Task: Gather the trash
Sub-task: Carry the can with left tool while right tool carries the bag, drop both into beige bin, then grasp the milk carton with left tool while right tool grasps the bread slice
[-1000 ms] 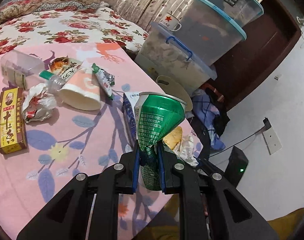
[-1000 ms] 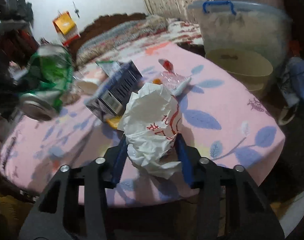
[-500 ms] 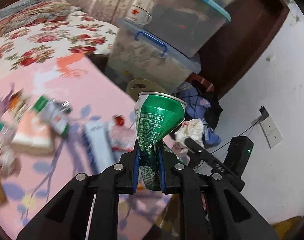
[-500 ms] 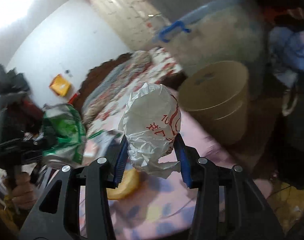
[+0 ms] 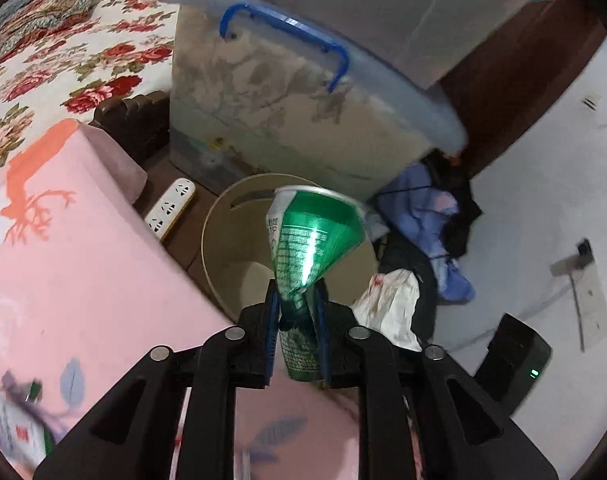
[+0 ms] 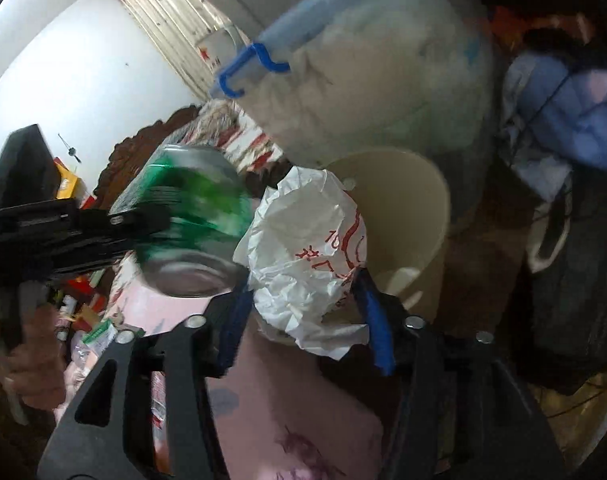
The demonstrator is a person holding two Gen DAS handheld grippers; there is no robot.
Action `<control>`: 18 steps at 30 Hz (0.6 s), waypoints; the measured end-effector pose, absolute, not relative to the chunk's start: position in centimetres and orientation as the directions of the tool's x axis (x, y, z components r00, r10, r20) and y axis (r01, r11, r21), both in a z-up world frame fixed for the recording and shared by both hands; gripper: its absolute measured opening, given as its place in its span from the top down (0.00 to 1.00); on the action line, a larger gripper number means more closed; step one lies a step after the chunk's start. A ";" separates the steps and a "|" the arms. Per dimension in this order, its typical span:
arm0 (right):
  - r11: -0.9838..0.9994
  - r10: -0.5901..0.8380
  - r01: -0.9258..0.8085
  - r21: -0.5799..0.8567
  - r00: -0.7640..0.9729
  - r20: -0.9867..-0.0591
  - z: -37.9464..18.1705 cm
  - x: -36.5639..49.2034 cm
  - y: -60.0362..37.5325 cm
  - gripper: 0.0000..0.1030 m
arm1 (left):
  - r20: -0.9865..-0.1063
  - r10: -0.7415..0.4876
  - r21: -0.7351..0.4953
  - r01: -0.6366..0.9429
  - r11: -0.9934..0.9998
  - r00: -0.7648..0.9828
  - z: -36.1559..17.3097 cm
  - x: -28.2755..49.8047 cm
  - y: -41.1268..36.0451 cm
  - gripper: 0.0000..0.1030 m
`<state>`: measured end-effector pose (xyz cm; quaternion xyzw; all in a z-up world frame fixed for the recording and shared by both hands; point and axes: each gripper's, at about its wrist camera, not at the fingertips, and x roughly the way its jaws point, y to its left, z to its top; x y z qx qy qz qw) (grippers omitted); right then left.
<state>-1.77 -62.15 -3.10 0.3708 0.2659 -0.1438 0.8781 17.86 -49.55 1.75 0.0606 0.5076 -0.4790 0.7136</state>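
Observation:
My left gripper [image 5: 296, 312] is shut on a crushed green can [image 5: 313, 236] and holds it over the mouth of a beige round bin [image 5: 227, 240] on the floor beside the table. My right gripper [image 6: 303, 316] is shut on a crumpled white paper wrapper [image 6: 303, 240] with red print, held over the same beige bin [image 6: 415, 208]. The wrapper also shows in the left wrist view [image 5: 387, 304] to the right of the can. The can [image 6: 187, 216] and the left gripper show blurred at the left of the right wrist view.
A pink-clothed table [image 5: 63, 248] lies to the left, with trash at its near corner [image 5: 11, 428]. Clear storage boxes with blue handles [image 5: 287, 96] stand behind the bin. A white power strip [image 5: 171, 208], blue clothes [image 5: 431, 220] and a black device [image 5: 515, 356] lie on the floor.
Both grippers have swung from over the table to the right, out past its edge, and now hold the can and the wrapper above the beige bin.

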 end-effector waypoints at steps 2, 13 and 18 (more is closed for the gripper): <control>0.671 -0.092 0.474 0.571 0.817 -0.570 -2.9 -1.5 -62.7 0.23 | -0.796 -0.602 -0.389 0.712 0.584 0.059 0.9 19.0 -50.5 0.40; 0.666 -0.044 0.385 0.639 0.875 -0.481 -1.9 -5.2 -57.4 0.35 | -0.725 -0.677 -0.351 0.778 0.521 0.126 7.3 15.3 -40.1 0.39; 0.657 0.065 0.327 0.679 0.873 -0.483 -2.8 -6.5 -52.6 0.43 | -0.781 -0.581 -0.252 0.737 0.627 0.227 5.6 13.2 -32.9 0.32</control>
